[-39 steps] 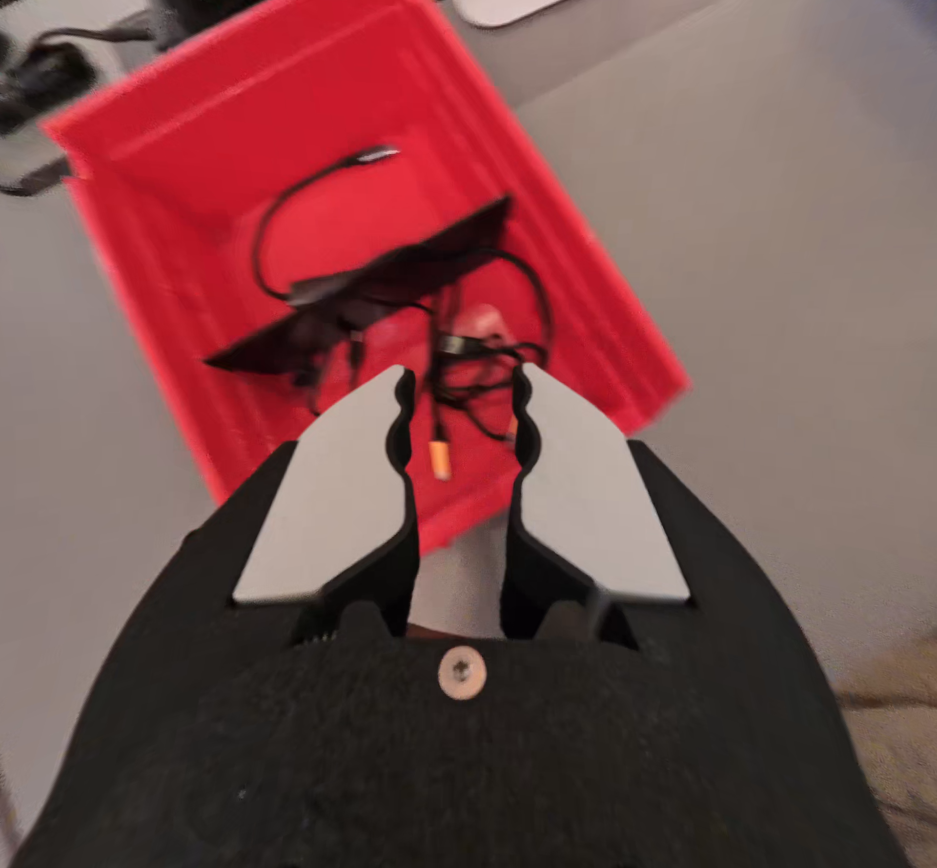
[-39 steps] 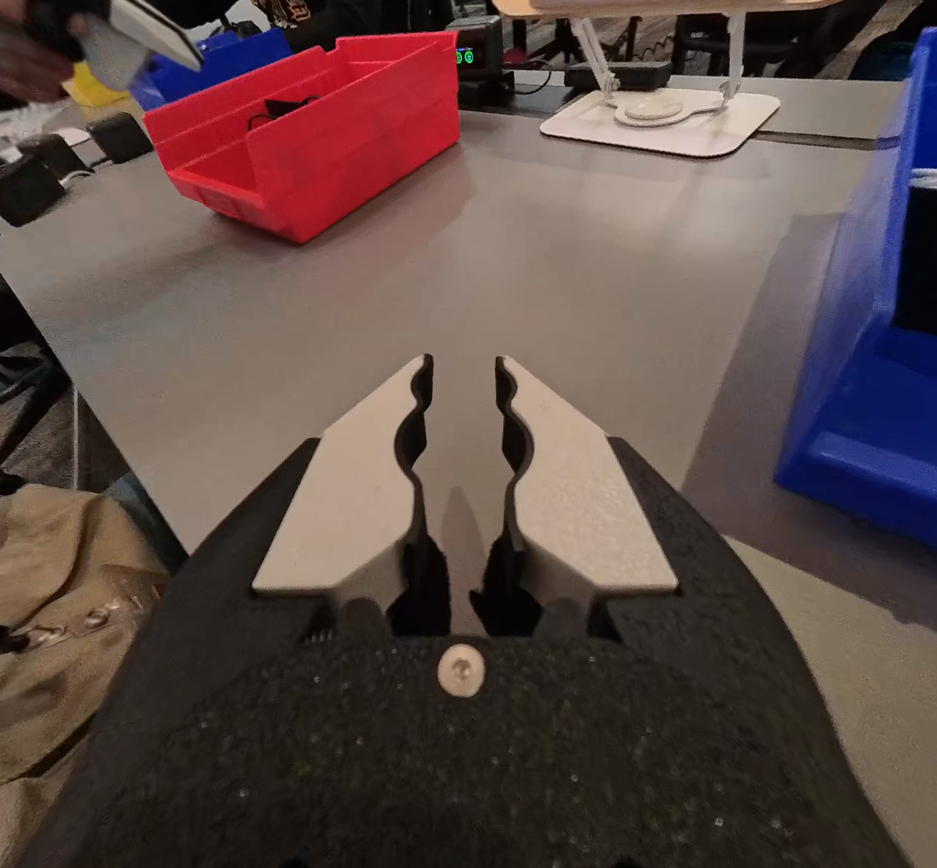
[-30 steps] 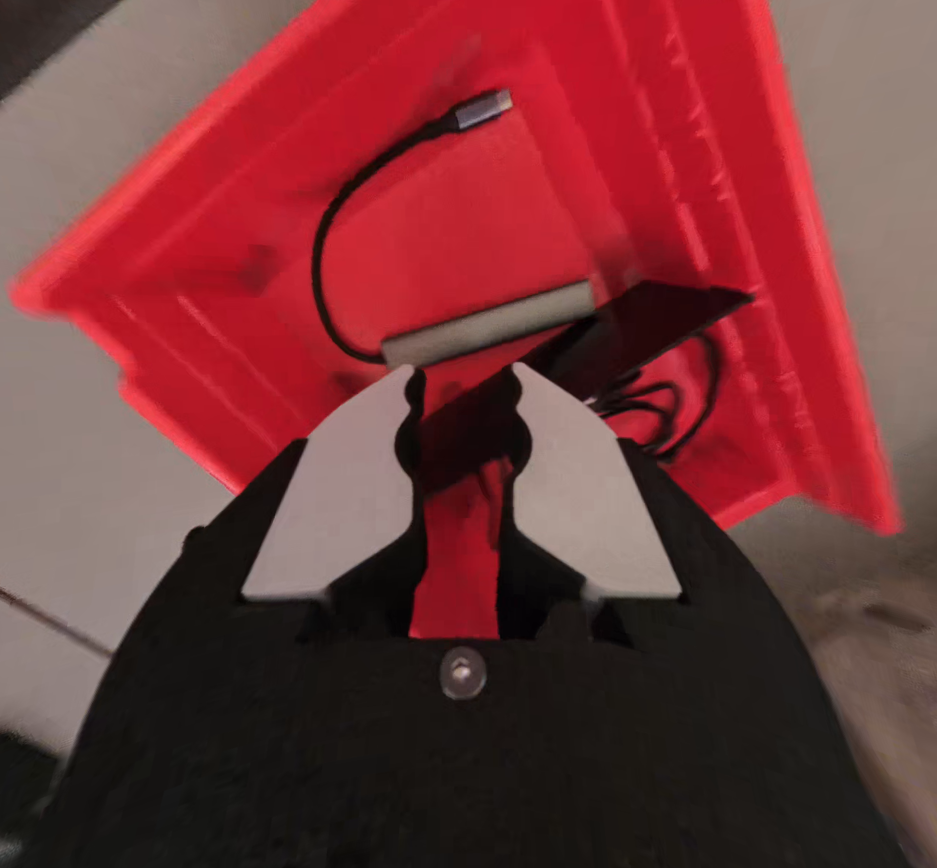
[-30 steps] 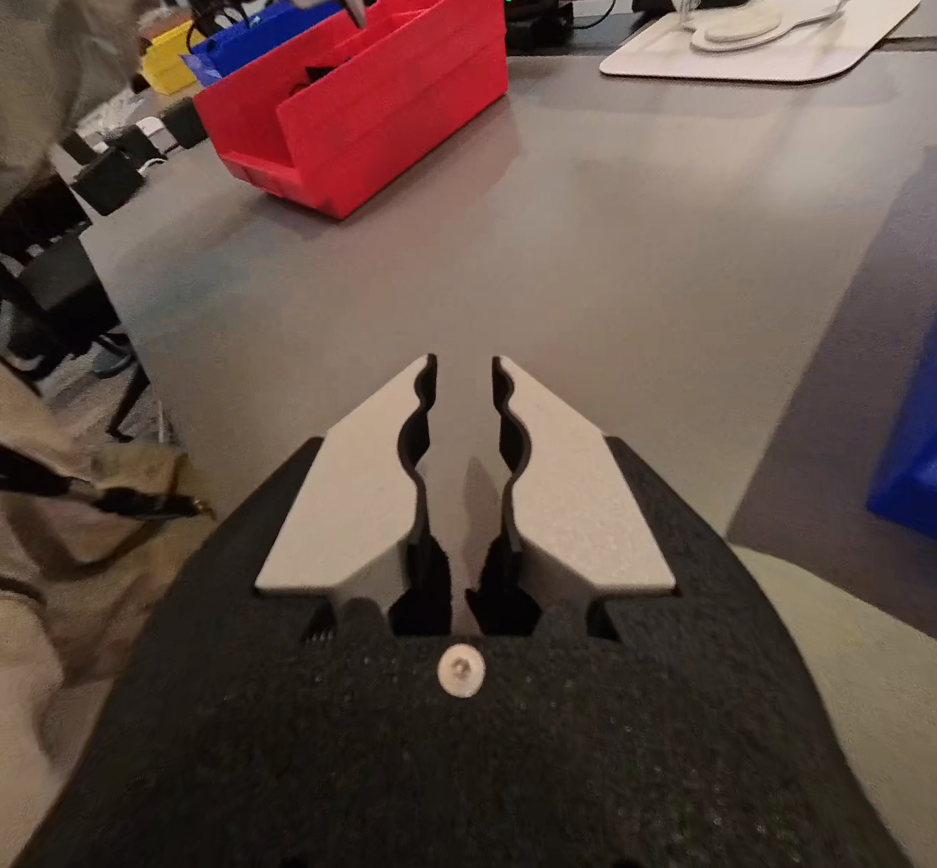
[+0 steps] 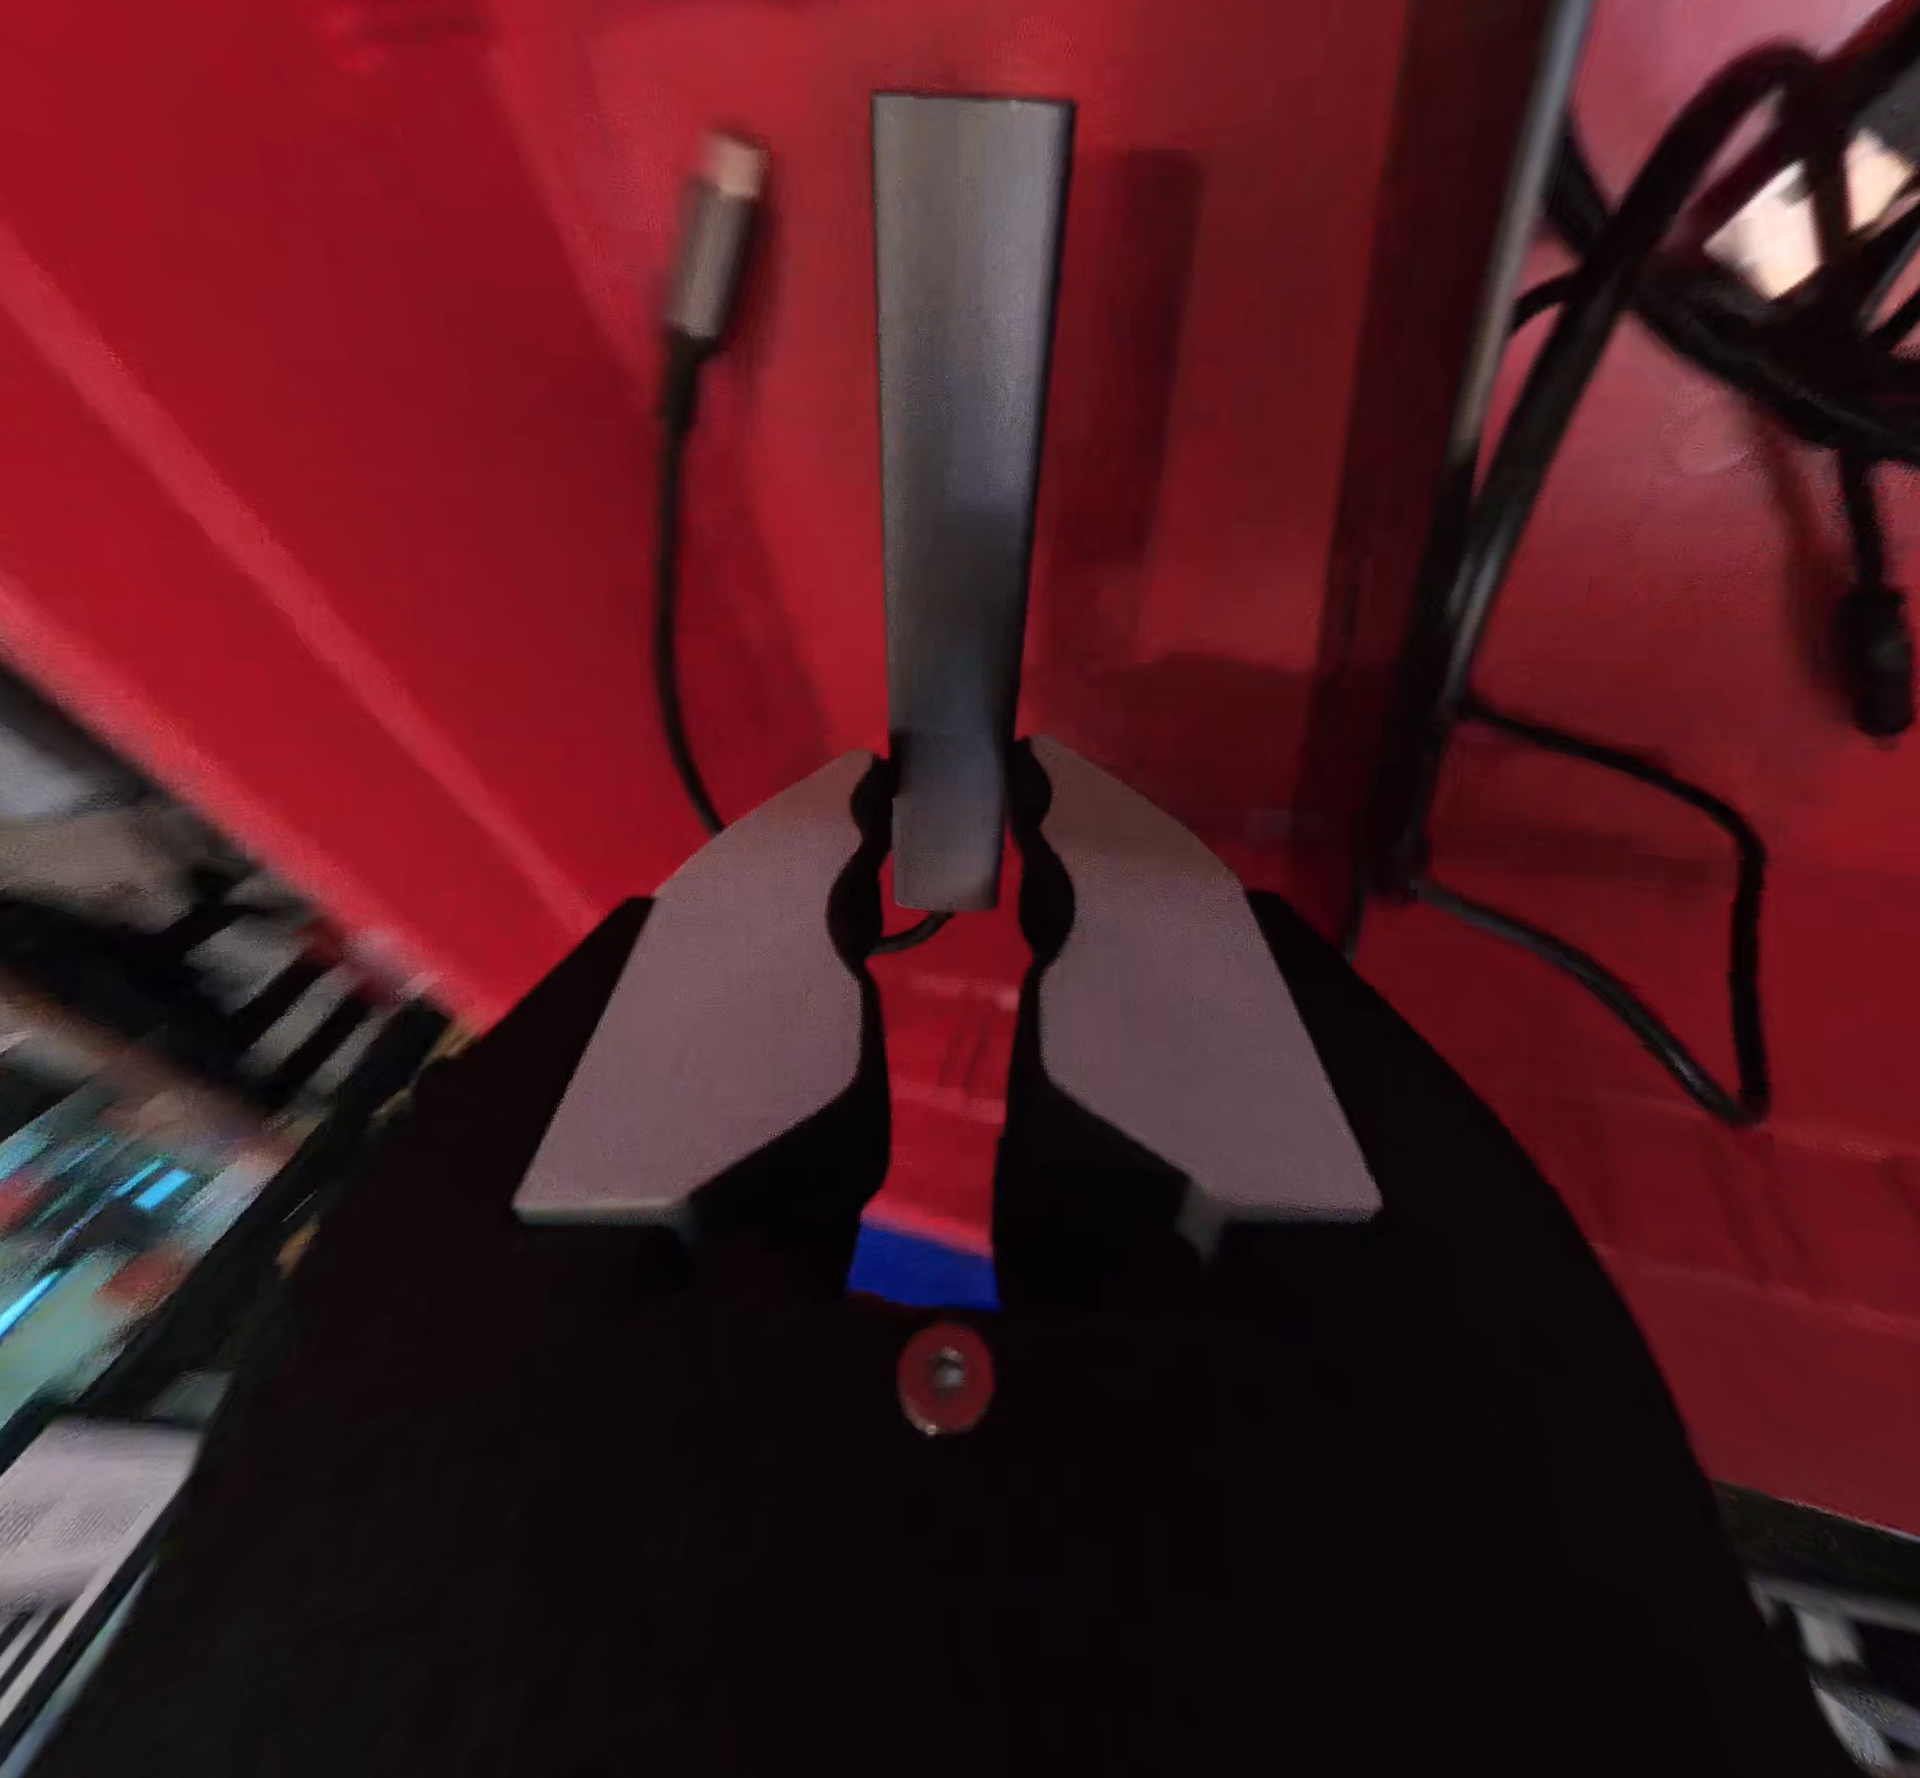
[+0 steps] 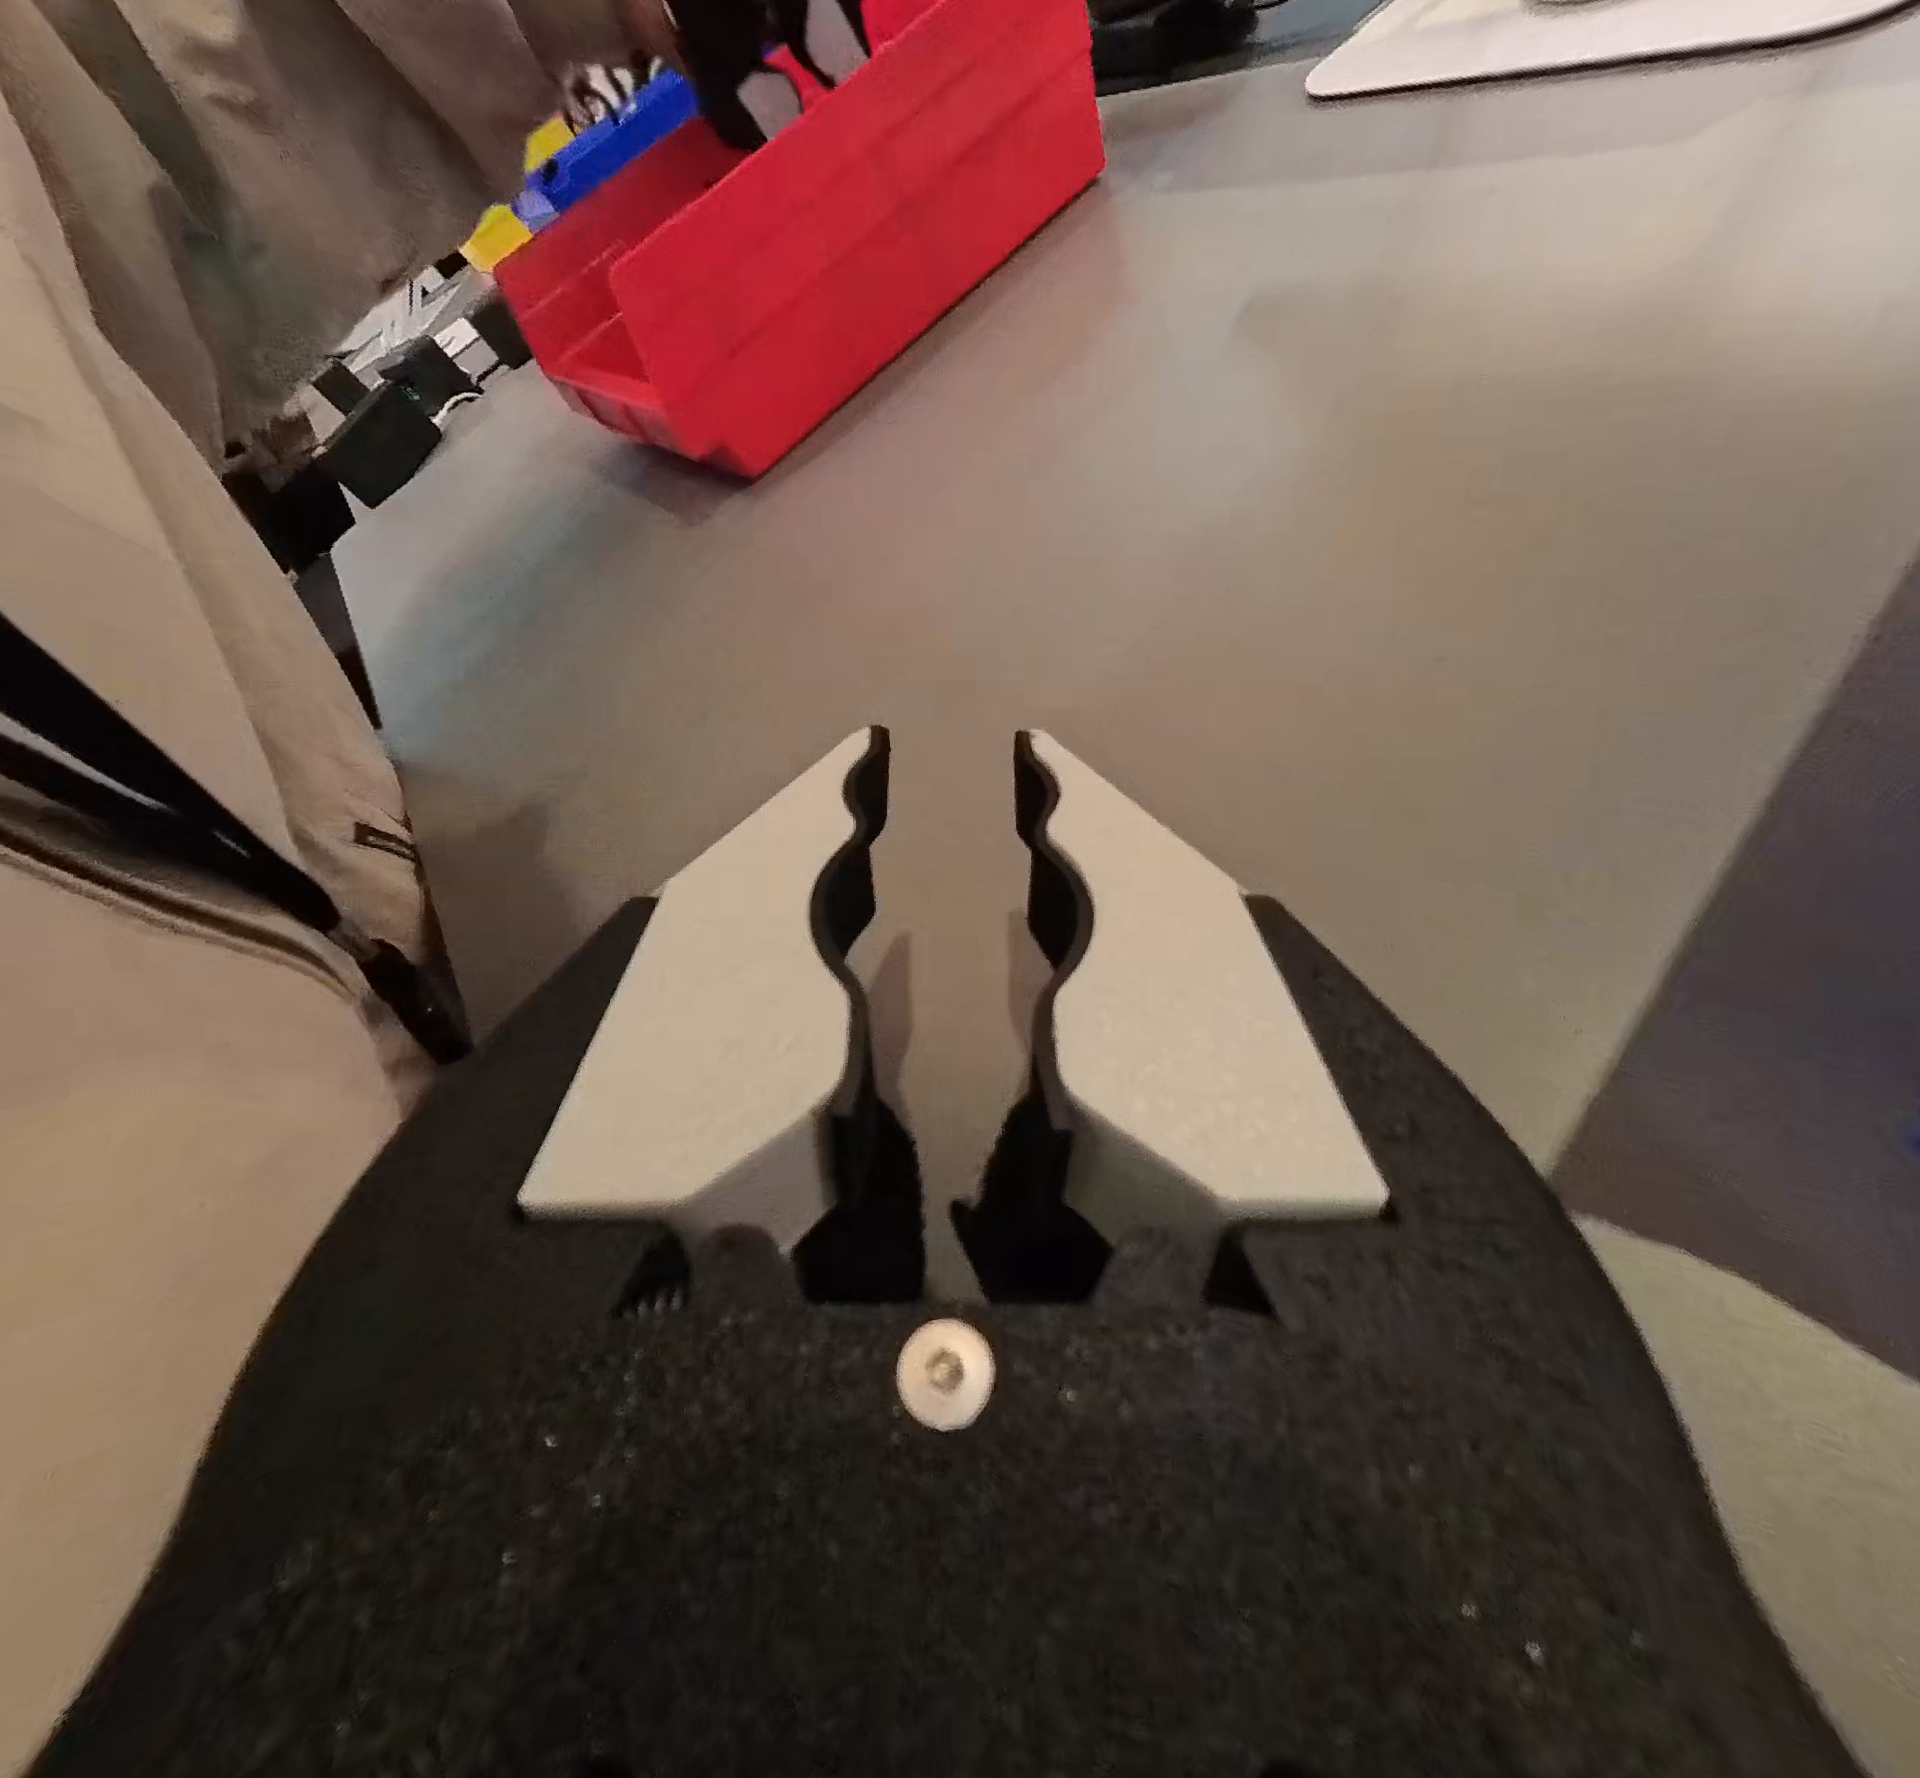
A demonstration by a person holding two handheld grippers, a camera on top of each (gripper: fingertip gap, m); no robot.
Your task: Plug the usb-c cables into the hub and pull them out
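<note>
A grey table bears a red bin, likely a store for the task's parts. Inside it the left gripper reaches down, its fingers narrowed around the near end of the grey hub, apparently to lift it; contact is unclear. Loose cables lie beside it. The right gripper waits over the table, fingers slightly apart and empty.

Left gripper clamped, right gripper empty.
Left fingers pinch the hub, which points to 12 o'clock. Right jaws stand slightly apart, aimed to 12 o'clock, low over the table.
</note>
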